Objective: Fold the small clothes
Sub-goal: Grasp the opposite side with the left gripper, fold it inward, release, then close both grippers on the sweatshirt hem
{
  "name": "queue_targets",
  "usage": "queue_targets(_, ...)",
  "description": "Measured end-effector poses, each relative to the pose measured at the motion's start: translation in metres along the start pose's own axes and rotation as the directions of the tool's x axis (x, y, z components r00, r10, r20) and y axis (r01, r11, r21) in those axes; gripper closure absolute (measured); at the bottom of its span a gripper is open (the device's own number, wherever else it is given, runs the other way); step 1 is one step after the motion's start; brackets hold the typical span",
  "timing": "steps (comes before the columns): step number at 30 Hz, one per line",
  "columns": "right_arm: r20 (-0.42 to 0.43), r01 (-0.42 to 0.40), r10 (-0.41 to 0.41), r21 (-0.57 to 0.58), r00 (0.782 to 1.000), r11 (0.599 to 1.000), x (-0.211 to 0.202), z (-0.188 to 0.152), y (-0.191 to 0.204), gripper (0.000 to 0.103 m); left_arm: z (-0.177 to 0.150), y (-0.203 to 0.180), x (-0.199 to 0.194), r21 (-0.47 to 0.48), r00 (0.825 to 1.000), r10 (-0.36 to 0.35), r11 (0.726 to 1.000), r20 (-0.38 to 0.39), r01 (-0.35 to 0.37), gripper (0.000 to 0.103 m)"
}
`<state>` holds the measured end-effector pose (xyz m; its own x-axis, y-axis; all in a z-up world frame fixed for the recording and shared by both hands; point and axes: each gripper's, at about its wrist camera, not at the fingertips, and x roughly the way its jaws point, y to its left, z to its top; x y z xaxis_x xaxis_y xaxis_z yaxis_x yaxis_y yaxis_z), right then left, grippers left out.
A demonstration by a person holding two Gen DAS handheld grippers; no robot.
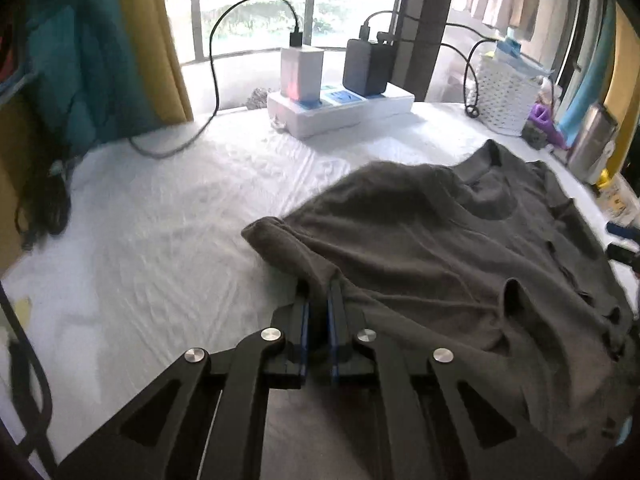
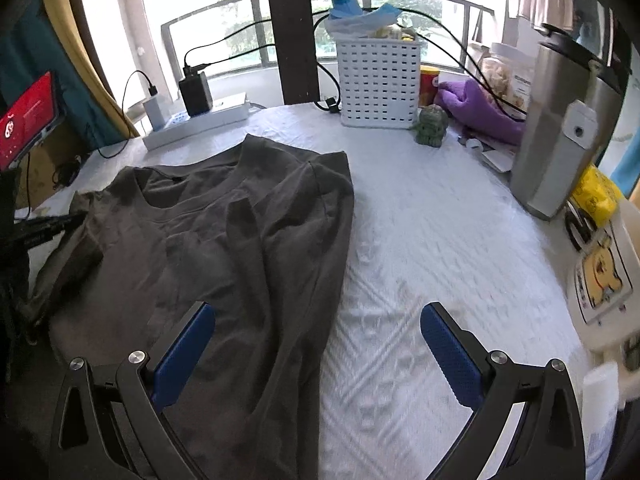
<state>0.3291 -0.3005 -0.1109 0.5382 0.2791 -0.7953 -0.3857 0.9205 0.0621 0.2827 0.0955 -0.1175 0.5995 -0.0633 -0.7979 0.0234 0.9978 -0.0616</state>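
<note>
Grey T-shirt (image 1: 460,248) lies on the white-covered table (image 1: 168,216), its right side already turned in over the body, left sleeve and hem edge bunched and not yet folded. Left gripper (image 1: 319,296) is clenched on the shirt's left edge, cloth pinched between the pads. Right gripper (image 2: 316,344) hangs with jaws spread wide and empty over the shirt's right edge; judged roughly a third done.

Dark grey shirt (image 2: 240,240) on white embossed cloth (image 2: 440,260); white slotted basket (image 2: 378,84), perhaps purple fabric (image 2: 476,108).
</note>
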Motion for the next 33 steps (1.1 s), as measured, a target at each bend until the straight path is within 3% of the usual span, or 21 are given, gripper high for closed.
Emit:
queue_targets(6, 0.011, 0.007, -0.007, -0.039, 1.0, 0.999, 0.008, 0.022, 0.008, 0.0, 0.016, -0.01, 0.01, 0.076, 0.996, 0.092, 0.993, -0.015, -0.09, 0.093)
queue_targets(10, 0.014, 0.012, -0.012, -0.054, 1.0, 0.998, 0.007, 0.024, 0.014, 0.0, 0.011, -0.016, -0.016, 0.069, 0.985, 0.175, 0.982, 0.004, -0.175, 0.089)
queue_targets(13, 0.005, 0.029, -0.028, -0.067, 1.0, 0.997, 0.005, 0.019, 0.017, 0.0, 0.001, -0.033, -0.042, 0.097, 0.991, 0.134, 0.986, 0.027, -0.136, 0.084)
queue_targets(15, -0.004, 0.043, -0.044, -0.08, 0.999, 0.996, 0.005, 0.015, 0.019, 0.0, -0.012, -0.054, -0.049, 0.169, 0.995, 0.104, 0.98, 0.012, -0.105, 0.081)
queue_targets(21, -0.01, 0.088, -0.09, -0.103, 0.996, 0.991, -0.005, 0.003, 0.019, 0.0, -0.042, -0.096, -0.036, 0.306, 0.99, 0.134, 0.945, -0.047, -0.114, 0.08)
queue_targets(23, -0.015, 0.093, -0.095, -0.103, 0.995, 0.99, -0.008, -0.002, 0.018, 0.0, -0.044, -0.102, -0.04, 0.316, 0.991, 0.125, 0.943, -0.04, -0.106, 0.08)
queue_targets(27, -0.035, 0.093, -0.098, -0.113, 0.995, 0.989, -0.01, -0.013, 0.02, 0.0, -0.045, -0.116, -0.046, 0.327, 0.995, 0.095, 0.942, -0.038, -0.077, 0.068)
queue_targets(31, -0.048, 0.079, -0.086, -0.131, 0.995, 0.988, -0.012, -0.023, 0.028, 0.0, -0.045, -0.124, -0.055, 0.332, 0.998, 0.057, 0.942, -0.034, -0.042, 0.066)
queue_targets(33, -0.043, 0.083, -0.09, -0.137, 0.995, 0.987, -0.015, -0.026, 0.031, 0.0, -0.045, -0.125, -0.065, 0.307, 0.999, 0.014, 0.952, -0.032, -0.003, 0.05)
